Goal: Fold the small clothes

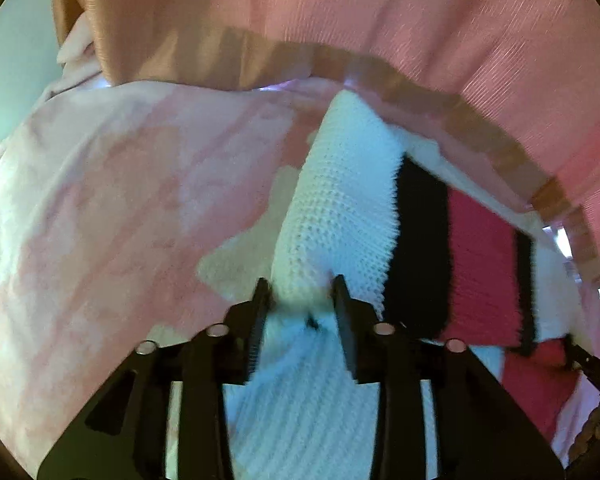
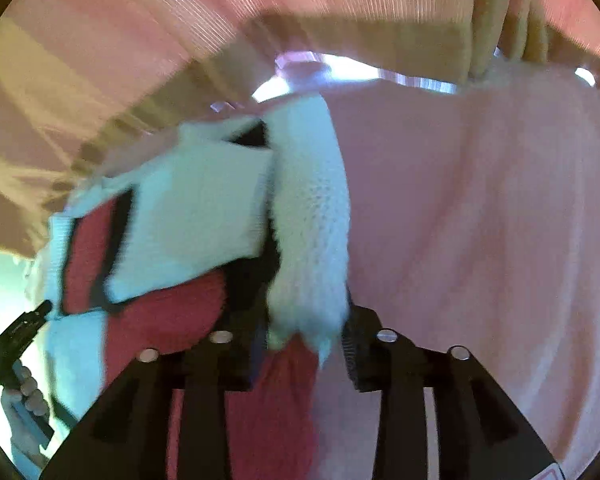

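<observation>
Both views are smeared by motion blur. The white, black and red knitted garment (image 1: pixel 340 208) runs under the left gripper's black body and off the bottom edge. Behind the garment, the pink patterned cloth (image 1: pixel 100 220) leaves the frame.

Pale pink mottled blanket (image 1: pixel 100 208) spread underneath, pink ribbed curtain (image 1: pixel 420 12) with tan border band (image 1: pixel 480 128) behind

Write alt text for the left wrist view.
The left gripper pinches a white knit sleeve of a small sweater with black and red panels, lying on a pale pink blanket. The picture is motion-blurred; pink ribbed fabric fills the top.
</observation>
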